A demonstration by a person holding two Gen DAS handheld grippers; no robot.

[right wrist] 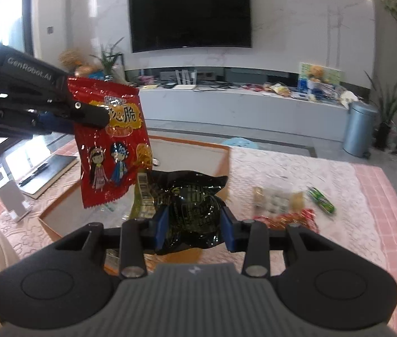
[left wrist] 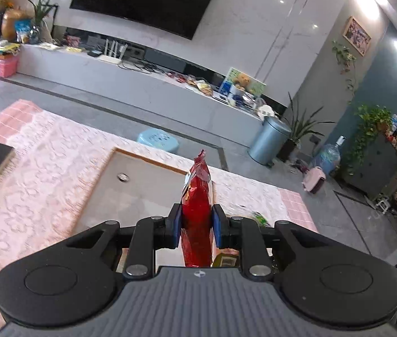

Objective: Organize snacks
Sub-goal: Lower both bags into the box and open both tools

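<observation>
Left gripper point(left wrist: 197, 226) is clamped on the red snack bag point(left wrist: 197, 210); its own view sees the bag edge-on only, above the tray point(left wrist: 142, 158). Right wrist view shows the printed face of the red snack bag point(right wrist: 114, 146), hanging in the air over the tray point(right wrist: 223, 151). Right gripper point(right wrist: 195, 226) is closed around a dark snack bag point(right wrist: 192, 196). Loose snacks point(right wrist: 279, 199) and a green packet point(right wrist: 321, 200) lie on the pink tablecloth point(right wrist: 352, 185), right of the tray.

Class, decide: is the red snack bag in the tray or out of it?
Out: the left gripper holds the red snack bag in the air above the tray.
</observation>
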